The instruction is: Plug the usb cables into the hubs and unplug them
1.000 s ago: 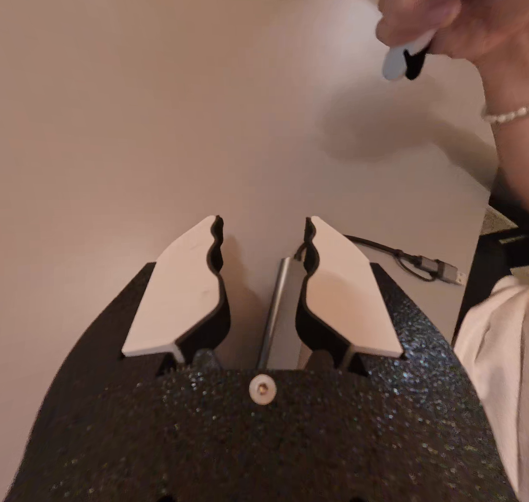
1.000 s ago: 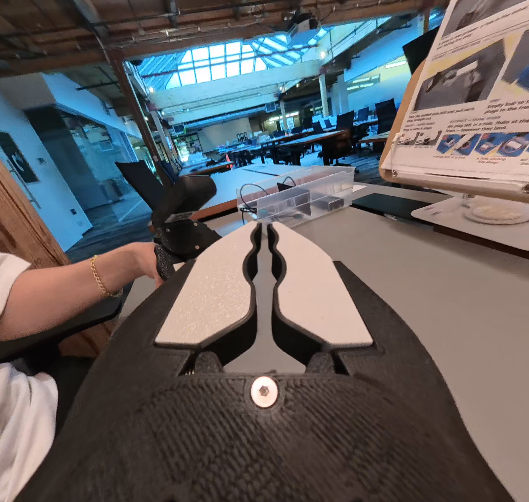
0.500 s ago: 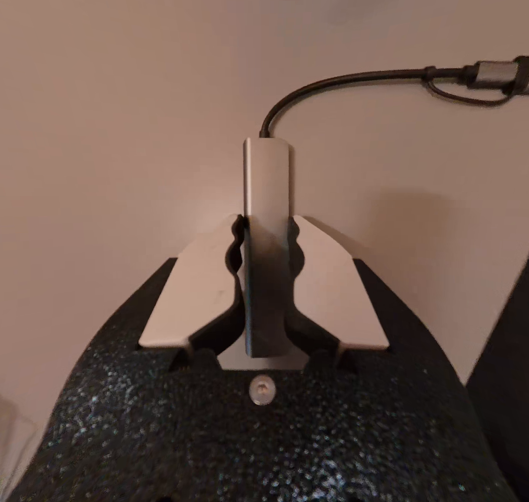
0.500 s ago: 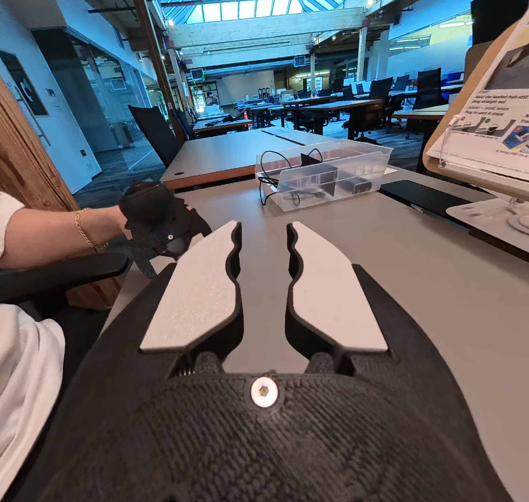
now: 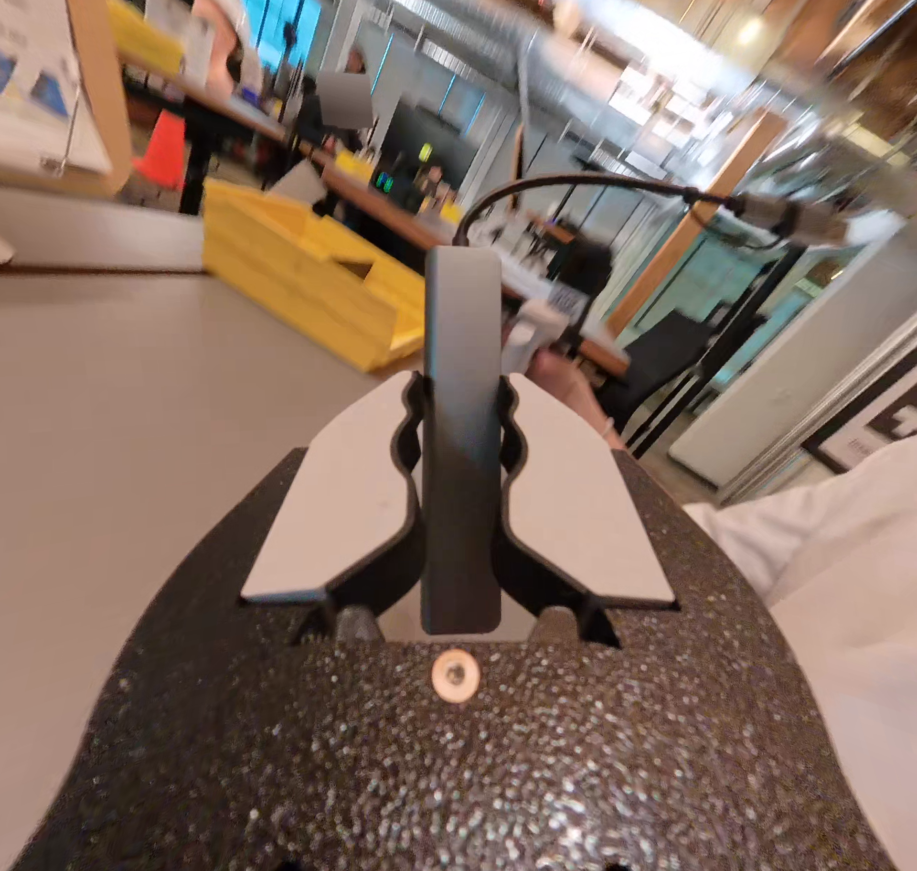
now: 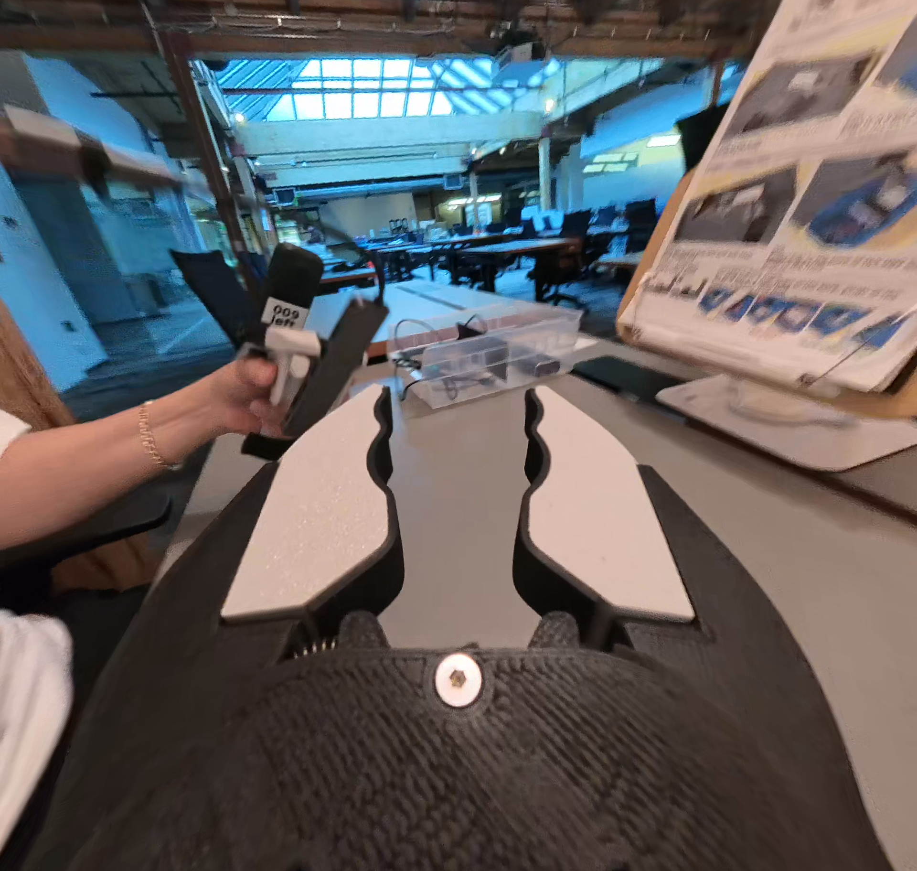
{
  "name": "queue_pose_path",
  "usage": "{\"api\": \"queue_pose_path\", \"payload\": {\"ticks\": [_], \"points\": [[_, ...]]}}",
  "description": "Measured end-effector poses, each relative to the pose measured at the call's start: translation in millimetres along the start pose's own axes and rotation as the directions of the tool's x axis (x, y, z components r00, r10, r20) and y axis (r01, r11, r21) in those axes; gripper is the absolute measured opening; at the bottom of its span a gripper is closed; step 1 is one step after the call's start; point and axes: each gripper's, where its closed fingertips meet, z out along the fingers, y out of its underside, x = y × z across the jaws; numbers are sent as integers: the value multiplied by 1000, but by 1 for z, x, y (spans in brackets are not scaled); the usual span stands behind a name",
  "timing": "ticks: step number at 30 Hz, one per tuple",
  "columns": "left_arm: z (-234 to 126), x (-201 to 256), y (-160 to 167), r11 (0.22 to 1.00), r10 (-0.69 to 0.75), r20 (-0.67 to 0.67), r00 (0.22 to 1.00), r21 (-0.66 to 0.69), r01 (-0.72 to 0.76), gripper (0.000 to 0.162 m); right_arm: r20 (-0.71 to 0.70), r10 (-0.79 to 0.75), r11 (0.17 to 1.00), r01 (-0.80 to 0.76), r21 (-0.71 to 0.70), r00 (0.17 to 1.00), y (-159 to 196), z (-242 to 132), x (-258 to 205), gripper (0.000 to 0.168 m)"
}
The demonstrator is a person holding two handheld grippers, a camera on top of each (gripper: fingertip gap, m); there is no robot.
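1. My left gripper (image 5: 459, 390) is clamped on the grey hub (image 5: 461, 400) — its fingers press both long sides, and the hub stands up between them, lifted clear of the grey table (image 5: 124, 400).
2. The hub's black cable (image 5: 570, 184) arcs off its far end to the right and ends in a blurred grey plug (image 5: 794, 216) hanging in the air.
3. My right gripper (image 6: 459, 400) is spread wide with nothing between its fingers, above the table.
4. In the right wrist view my left hand (image 6: 248, 395) holds its tool up at the left (the picture there is smeared).
5. Farther back on the table sits a clear plastic tray (image 6: 496, 346) with dark hubs and cables inside — a yellow bin (image 5: 307, 276) sits at the table's other edge.
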Motion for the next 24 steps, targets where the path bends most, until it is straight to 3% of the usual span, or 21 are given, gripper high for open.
{"api": "queue_pose_path", "payload": {"ticks": [3, 7, 10, 14, 21, 24], "points": [[9, 15, -26, 983, 7, -95, 995, 181, 10, 28, 182, 145, 988, -131, -85, 972, 23, 24, -31, 54], [25, 22, -44, 947, -10, -172, 985, 315, 65, 28, 295, 102, 991, -72, -110, 950, 39, 73, -78, 61], [36, 26, -42, 946, 22, -185, 983, 322, 39, 28, 294, 83, 995, -61, -83, 952, 40, 90, -90, 60], [41, 30, -38, 948, 58, -185, 981, 320, 4, 28, 267, 67, 998, -64, -19, 961, 34, 92, -85, 30], [37, 31, -29, 972, 146, -133, 980, 206, -116, 28, 252, -31, 990, 64, -122, 967, 42, 83, -79, 29], [35, 22, -26, 958, 281, -10, 960, 63, -280, 59, 217, -109, 962, 159, -224, 970, 54, 77, -70, 29]]}}
